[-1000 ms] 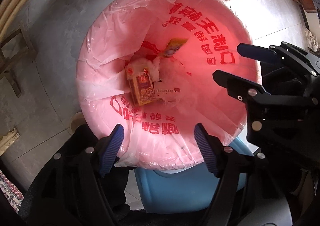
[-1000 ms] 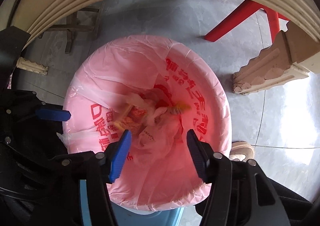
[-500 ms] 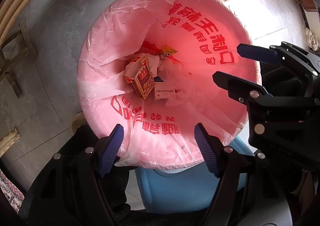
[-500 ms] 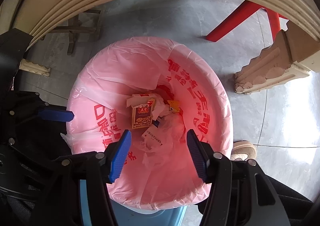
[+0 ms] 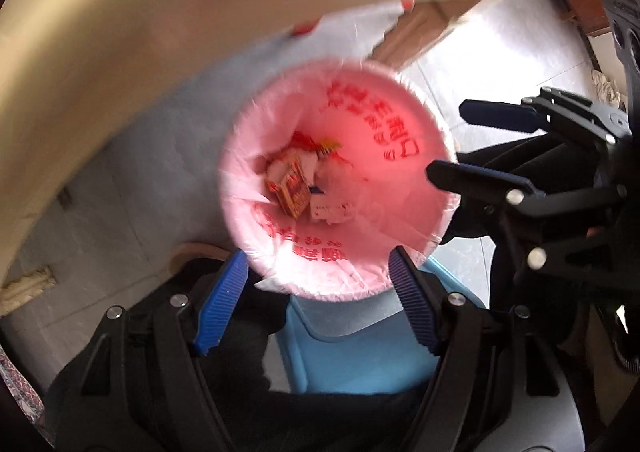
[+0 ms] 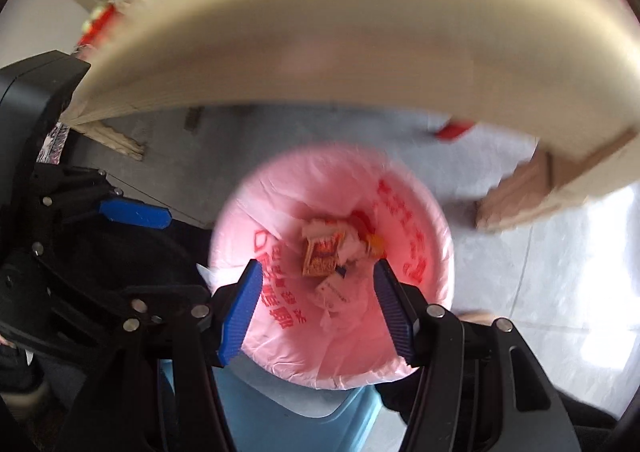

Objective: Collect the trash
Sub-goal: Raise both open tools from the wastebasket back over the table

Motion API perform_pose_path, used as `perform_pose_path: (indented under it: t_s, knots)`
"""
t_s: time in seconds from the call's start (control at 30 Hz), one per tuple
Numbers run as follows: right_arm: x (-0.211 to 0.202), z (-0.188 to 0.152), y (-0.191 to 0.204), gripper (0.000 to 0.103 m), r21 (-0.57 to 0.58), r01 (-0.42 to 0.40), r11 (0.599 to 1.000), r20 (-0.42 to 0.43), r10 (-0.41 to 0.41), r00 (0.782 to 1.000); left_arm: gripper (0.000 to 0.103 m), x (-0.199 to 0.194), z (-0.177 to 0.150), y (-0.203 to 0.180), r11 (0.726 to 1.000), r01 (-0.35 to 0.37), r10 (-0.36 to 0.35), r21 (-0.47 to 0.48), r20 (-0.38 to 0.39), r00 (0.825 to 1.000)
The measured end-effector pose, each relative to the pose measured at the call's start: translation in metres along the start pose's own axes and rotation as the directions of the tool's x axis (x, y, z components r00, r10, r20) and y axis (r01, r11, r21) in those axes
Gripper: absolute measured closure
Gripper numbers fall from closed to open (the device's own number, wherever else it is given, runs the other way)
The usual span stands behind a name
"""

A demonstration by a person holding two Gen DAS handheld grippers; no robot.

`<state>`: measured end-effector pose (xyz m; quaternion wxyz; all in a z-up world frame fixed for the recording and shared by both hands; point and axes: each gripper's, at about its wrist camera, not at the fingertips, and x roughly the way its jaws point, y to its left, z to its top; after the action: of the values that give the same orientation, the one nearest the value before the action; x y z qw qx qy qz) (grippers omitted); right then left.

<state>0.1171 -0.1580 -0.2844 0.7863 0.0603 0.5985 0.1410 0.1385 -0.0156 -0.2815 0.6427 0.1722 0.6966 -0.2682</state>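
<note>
- Trash (image 5: 298, 188), left wrist view: an orange snack box lies at the bottom of the pink bin liner (image 5: 400, 180), beside white paper scraps (image 5: 332, 210) and a yellow wrapper (image 5: 329, 144). The liner bears red printed characters and is folded over the rim of a round bin.
- Left gripper (image 5: 318, 310), same view: its blue-padded fingers (image 5: 220, 308) stand wide apart over the near rim of the liner, with nothing between them. A light blue plastic object (image 5: 360, 352) shows below the bin.
- Right gripper (image 5: 466, 144), same view: it enters from the right edge, fingers parted and empty, above the liner's right rim.
- Cream table edge (image 5: 140, 32), same view: a blurred, curved band fills the upper left, above the grey tiled floor (image 5: 120, 220).
- Trash (image 6: 322, 252), right wrist view: the orange box rests in the middle of the liner (image 6: 400, 332), with paper scraps (image 6: 334, 292) just beside it.
- Right gripper (image 6: 320, 314), same view: its fingers (image 6: 240, 314) stand moderately apart and hold nothing, framing the near part of the liner.
- Left gripper, same view: one blue finger (image 6: 134, 214) shows at the left; its opening cannot be judged here.
- Table edge (image 6: 340, 32), same view: it arches, blurred, across the top.
</note>
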Motion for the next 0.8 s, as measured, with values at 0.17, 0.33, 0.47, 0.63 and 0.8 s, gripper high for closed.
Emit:
perform_pose_path:
  t_s: [0.17,0.33,0.47,0.63,0.8]
  knots:
    - [-0.059,0.021,0.017,0.046,-0.1,-0.045,0.994,0.054,0.051,0.997,0.032,-0.071,0.001,0.019,0.999,0.007,-0.002,-0.052,0.098,0.995]
    - [-0.123,0.056,0.03,0.044,-0.229,-0.057,0.972,0.093,0.08,0.992,0.032,-0.153,0.027,0.041,0.992,-0.063,0.082,-0.106,0.185,0.979]
    - [-0.168,0.092,0.032,0.039,-0.3,-0.045,0.953,0.13,0.087,0.988,0.031,-0.201,0.056,0.049,0.987,-0.093,0.12,-0.128,0.222,0.968]
    - [-0.202,0.134,0.035,0.039,-0.381,-0.016,0.924,0.156,0.081,0.984,0.031,-0.243,0.095,0.058,0.981,-0.111,0.148,-0.156,0.244,0.959]
    - [-0.208,0.174,0.03,0.039,-0.464,-0.045,0.885,0.129,0.117,0.985,0.031,-0.251,0.142,0.08,0.966,-0.079,0.136,-0.246,0.221,0.966]
